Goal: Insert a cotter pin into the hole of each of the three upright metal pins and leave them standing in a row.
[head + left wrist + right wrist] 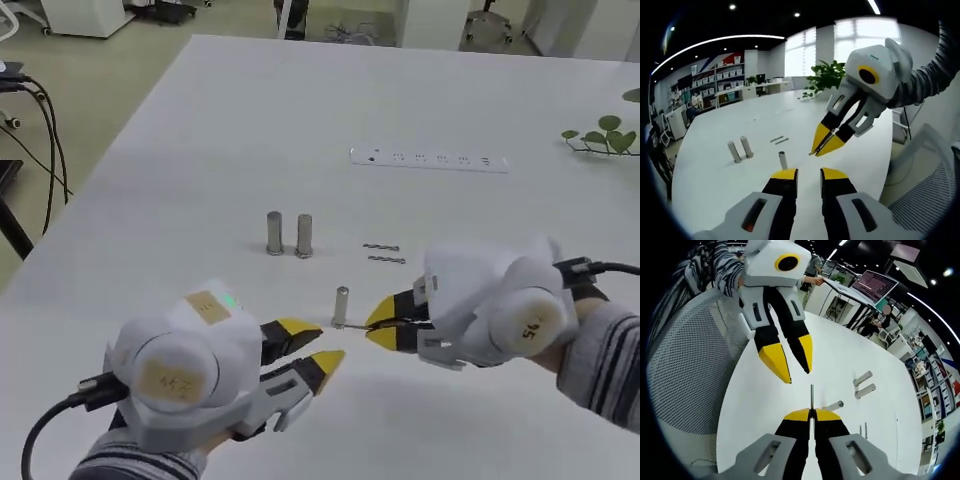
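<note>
- Left tongs (325, 342) sit nearest, low in the head view, with jaws spread and nothing between them.
- White table (200, 150) carries all the work. Judging by what lies on it, no insertion is finished. Three cotter pins can be counted outside the metal pins, one held and two loose, so the first of three fittings looks to be in hand. The pins' holes are too small to make out.
- Right tongs (372, 328) reach in from the right, jaws pressed together on the held cotter pin (811, 395), which juts straight out past the yellow tips.
- Power strip (428, 159) lies well behind the work and plays no part.
- Two metal pins (275, 232) stand upright side by side, close together, beyond both tongs. They already form the start of a row.
- Near metal pin (341, 306) stands upright on its own, apart from that pair and not in line with it. It sits between the two sets of yellow tips. The left tongs stop just short of it and are not around it.
- The held cotter pin's free end crosses the near metal pin's lower part in the head view. The left gripper view shows a gap between them, so it is probably beside the pin and not yet through it.
- Two loose cotter pins (381, 247) lie flat and parallel on the table, just right of the standing pair and well apart from both tongs.
</note>
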A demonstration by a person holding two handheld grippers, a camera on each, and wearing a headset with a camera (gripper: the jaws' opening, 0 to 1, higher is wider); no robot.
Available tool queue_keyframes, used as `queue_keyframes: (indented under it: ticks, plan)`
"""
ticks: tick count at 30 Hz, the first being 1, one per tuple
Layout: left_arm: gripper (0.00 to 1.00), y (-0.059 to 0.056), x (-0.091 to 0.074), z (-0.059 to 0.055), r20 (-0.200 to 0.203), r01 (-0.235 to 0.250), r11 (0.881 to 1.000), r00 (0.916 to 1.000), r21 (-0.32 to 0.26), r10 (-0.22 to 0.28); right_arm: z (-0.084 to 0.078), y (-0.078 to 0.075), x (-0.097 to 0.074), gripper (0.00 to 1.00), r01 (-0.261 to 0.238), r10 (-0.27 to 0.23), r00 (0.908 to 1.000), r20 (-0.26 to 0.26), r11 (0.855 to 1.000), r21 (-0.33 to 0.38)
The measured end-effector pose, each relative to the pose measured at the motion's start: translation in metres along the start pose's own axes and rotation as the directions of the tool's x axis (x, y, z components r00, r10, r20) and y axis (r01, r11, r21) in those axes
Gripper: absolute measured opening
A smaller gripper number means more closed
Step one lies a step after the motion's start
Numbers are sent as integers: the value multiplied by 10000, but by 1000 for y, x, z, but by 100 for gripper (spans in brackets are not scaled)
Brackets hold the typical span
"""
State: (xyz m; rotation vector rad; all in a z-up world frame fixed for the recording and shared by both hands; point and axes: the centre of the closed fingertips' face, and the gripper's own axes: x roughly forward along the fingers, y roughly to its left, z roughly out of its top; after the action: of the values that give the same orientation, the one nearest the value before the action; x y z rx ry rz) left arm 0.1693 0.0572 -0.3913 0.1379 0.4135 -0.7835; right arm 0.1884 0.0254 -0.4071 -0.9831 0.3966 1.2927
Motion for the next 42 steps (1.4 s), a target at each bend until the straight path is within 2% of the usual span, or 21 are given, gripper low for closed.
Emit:
queue_keyframes:
  ticks: [4, 13, 19, 26, 35, 42]
  plan:
    - [18, 7, 4, -1, -13, -415, 9991, 9991, 58, 415, -8, -9, 2, 0, 308, -303, 9992, -256, 9993, 188]
    - [23, 14, 17, -7, -215, -789, 9967, 9966, 212, 793, -24, -24, 11, 0, 616, -574, 9959, -701, 9963, 599]
    - [23, 23, 28, -13, -445, -1131, 9935, 9926, -102, 1126, -33, -32, 17, 0, 701, -625, 9927, -1033, 9949, 722]
    - [21, 35, 41, -15, -510, -1411, 9892, 9890, -390, 1391, -44, -40, 28, 0, 672, -562, 9883, -1415, 9950, 741]
    - [21, 43, 58, -14, -522, -1567, 9859, 9867, -580, 1538, -53, -45, 39, 0, 574, -429, 9882, -1469, 9937, 959]
    - [20, 48, 73, -24, -844, -1702, 9828, 9829, -723, 1640, -57, -48, 46, 0, 515, -361, 9884, -1473, 9935, 1017]
